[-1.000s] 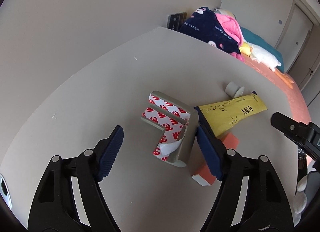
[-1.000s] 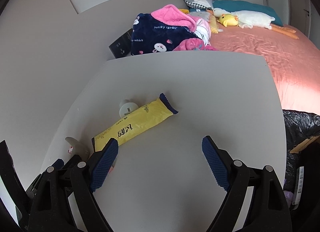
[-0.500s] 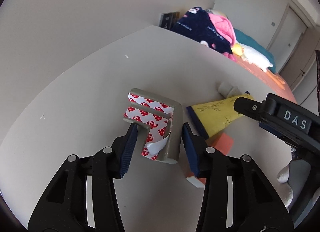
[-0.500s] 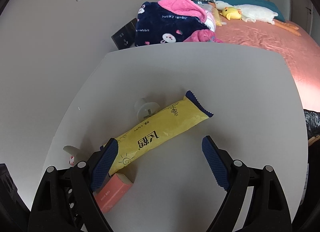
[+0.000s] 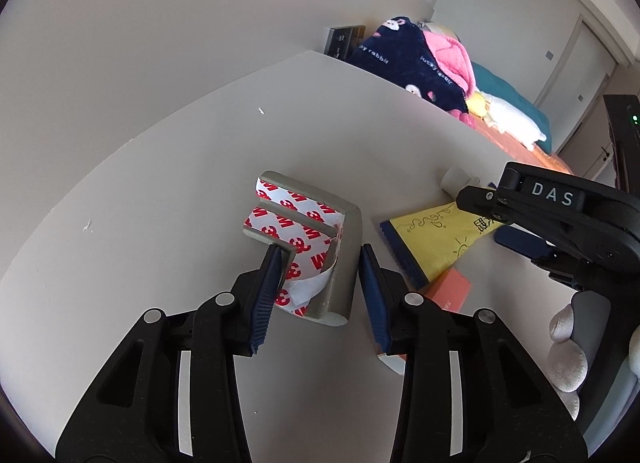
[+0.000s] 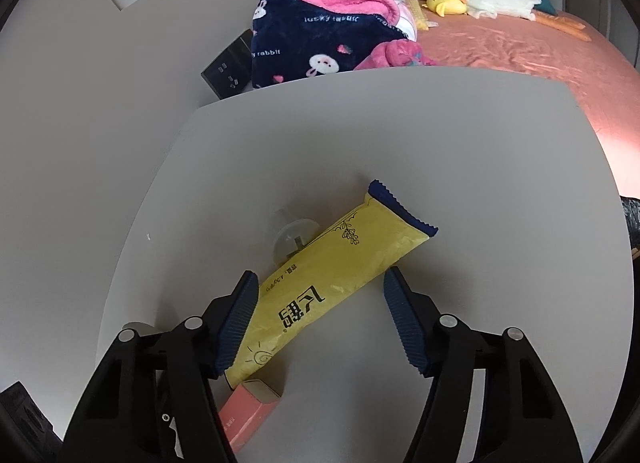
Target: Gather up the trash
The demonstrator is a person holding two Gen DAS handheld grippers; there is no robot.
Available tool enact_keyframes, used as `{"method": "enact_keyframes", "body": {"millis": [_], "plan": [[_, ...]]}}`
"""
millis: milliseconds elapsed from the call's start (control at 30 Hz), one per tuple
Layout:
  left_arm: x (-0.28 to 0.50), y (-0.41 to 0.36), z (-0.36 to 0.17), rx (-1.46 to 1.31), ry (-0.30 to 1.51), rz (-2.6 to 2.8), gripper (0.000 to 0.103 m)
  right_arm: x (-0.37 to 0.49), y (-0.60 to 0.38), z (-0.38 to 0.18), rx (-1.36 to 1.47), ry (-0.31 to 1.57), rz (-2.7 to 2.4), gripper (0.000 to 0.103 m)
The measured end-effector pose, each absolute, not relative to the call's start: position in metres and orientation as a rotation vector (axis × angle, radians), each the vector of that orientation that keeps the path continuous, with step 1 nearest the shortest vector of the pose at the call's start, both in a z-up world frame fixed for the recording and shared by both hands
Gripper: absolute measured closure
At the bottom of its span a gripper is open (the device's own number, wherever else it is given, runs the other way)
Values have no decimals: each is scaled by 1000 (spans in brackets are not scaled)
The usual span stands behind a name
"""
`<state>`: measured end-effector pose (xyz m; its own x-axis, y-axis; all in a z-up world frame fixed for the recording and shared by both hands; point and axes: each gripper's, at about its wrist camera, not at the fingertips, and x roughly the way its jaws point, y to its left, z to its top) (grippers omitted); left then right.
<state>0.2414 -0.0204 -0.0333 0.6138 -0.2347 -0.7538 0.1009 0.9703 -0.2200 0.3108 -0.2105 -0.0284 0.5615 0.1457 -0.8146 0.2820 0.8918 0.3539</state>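
A grey L-shaped corner guard (image 5: 344, 263) lined with red-and-white 3M tape lies on the white table (image 5: 168, 199). My left gripper (image 5: 320, 251) is closing, its pads pressing the guard's near arm from both sides. In the right wrist view a long yellow snack packet (image 6: 360, 251) with dark blue ends lies slantwise. My right gripper (image 6: 320, 273) straddles its middle with jaws closing. The left pad is at the packet's edge and the right pad stands clear of it. A pink box (image 6: 248, 411) lies under the packet's near end.
A small white plastic spool (image 6: 294, 237) sits behind the packet. Beyond the table's far edge are a navy and pink robe (image 6: 320, 35), a black socket panel (image 6: 226, 67) and a bed with an orange sheet (image 6: 520, 39). A gloved hand (image 5: 568, 347) holds the right gripper.
The left jaws have narrowed from wide open onto the corner guard. My right gripper slid over the yellow packet and its jaws have begun to narrow around it.
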Motion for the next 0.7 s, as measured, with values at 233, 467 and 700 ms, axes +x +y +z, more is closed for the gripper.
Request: {"method": "enact_keyframes", "body": {"millis": [233, 467, 700], "plan": [[241, -20, -33, -166, 890, -195, 64, 309, -217, -30, 576, 961, 1, 88], [238, -20, -30, -160, 866, -171, 65, 293, -224, -6, 517, 883, 32, 92], [228, -17, -12, -164, 759, -185, 65, 275, -238, 8, 488, 868, 60, 92]]}}
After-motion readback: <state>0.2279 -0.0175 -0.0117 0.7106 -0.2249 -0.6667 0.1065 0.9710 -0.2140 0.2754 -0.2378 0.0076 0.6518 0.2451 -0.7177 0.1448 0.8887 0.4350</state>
